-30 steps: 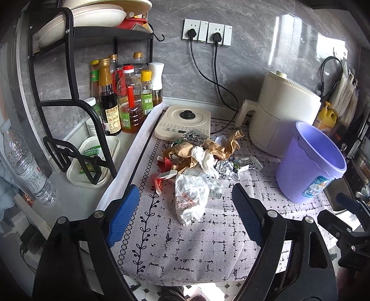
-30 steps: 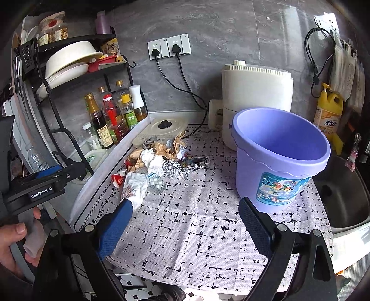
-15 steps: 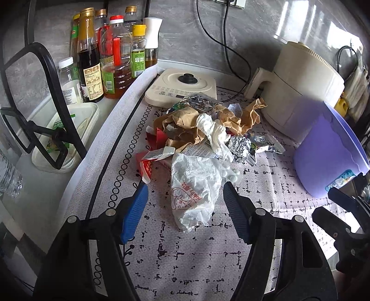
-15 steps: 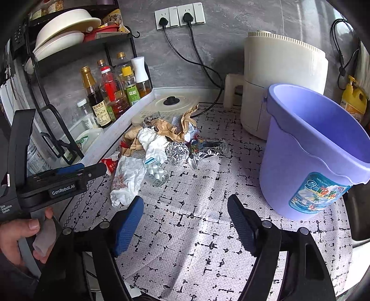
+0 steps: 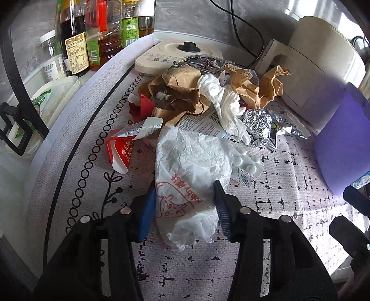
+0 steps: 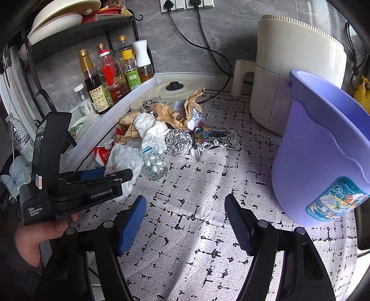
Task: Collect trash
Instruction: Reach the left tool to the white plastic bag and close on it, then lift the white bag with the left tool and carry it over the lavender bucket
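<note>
A pile of trash lies on the patterned mat: a white printed paper bag (image 5: 189,176), brown paper (image 5: 182,92), a white tissue (image 5: 224,104), a foil ball (image 5: 259,122), a red carton (image 5: 122,148) and a pill blister (image 5: 247,162). My left gripper (image 5: 183,208) is open with its blue pads on either side of the near end of the white bag (image 6: 124,159). My right gripper (image 6: 185,215) is open and empty above the mat, right of the left gripper's body (image 6: 76,185). The purple bucket (image 6: 323,150) stands at the right.
A white air fryer (image 6: 293,69) stands behind the bucket. A flat white cooker (image 5: 180,55) sits behind the pile. Sauce bottles (image 6: 111,71) and a black dish rack (image 6: 69,39) fill the left. Cables hang from wall sockets (image 6: 185,3). A sink edge is at far right.
My left gripper has moved forward and down and narrowed, so its pads now straddle the white bag. My right gripper has moved forward a little, still open.
</note>
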Available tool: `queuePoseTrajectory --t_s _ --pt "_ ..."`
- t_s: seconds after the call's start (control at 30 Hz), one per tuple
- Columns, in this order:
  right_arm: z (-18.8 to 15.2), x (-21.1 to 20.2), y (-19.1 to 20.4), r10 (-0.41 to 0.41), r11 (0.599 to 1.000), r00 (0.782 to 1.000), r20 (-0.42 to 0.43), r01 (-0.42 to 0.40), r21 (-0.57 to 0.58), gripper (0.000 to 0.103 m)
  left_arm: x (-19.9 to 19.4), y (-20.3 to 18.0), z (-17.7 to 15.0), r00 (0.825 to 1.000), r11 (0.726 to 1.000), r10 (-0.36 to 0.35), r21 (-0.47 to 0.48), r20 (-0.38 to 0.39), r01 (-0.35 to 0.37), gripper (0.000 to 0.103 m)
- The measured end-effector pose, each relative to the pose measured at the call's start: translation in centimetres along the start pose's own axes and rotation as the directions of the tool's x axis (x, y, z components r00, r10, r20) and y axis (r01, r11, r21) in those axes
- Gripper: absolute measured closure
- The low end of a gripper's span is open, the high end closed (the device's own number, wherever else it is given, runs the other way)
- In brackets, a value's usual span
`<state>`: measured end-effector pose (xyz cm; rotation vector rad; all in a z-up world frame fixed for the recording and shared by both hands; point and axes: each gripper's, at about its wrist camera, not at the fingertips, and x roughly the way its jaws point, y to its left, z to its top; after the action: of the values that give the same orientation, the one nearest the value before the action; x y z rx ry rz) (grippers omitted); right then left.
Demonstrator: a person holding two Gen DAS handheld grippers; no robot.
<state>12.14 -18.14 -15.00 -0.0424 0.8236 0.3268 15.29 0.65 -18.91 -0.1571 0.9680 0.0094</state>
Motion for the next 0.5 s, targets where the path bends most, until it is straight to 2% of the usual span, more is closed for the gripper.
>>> queuePoseTrajectory --t_s 0.03,0.07,0.27,0.5 --pt "0.0 0.2 0.1 0.003 1.0 1.0 0.001 -0.003 -0.005 0.034 -0.2 -0.1 -0.1 1.0 1.0 -0.007 0.003 0.008 0.007 0.085" --pt "0.1 0.4 0.2 0.006 1.0 1.0 0.003 -0.006 -0.009 0.034 -0.7 0.0 -0.1 0.999 1.0 -0.028 -0.001 0.019 0.028 0.09" --pt "0.6 1.2 1.2 0.043 0.999 0.999 0.024 -0.042 -0.031 0.037 -4.7 0.4 1.1 0.987 1.0 0.001 -0.001 0.159 -0.001 0.092" --pt "1.3 3.5 2.2 0.078 0.995 0.997 0.022 -0.076 -0.057 0.048 -5.9 1.5 3.1 0.976 0.999 0.048 0.0 0.211 -0.049 0.092"
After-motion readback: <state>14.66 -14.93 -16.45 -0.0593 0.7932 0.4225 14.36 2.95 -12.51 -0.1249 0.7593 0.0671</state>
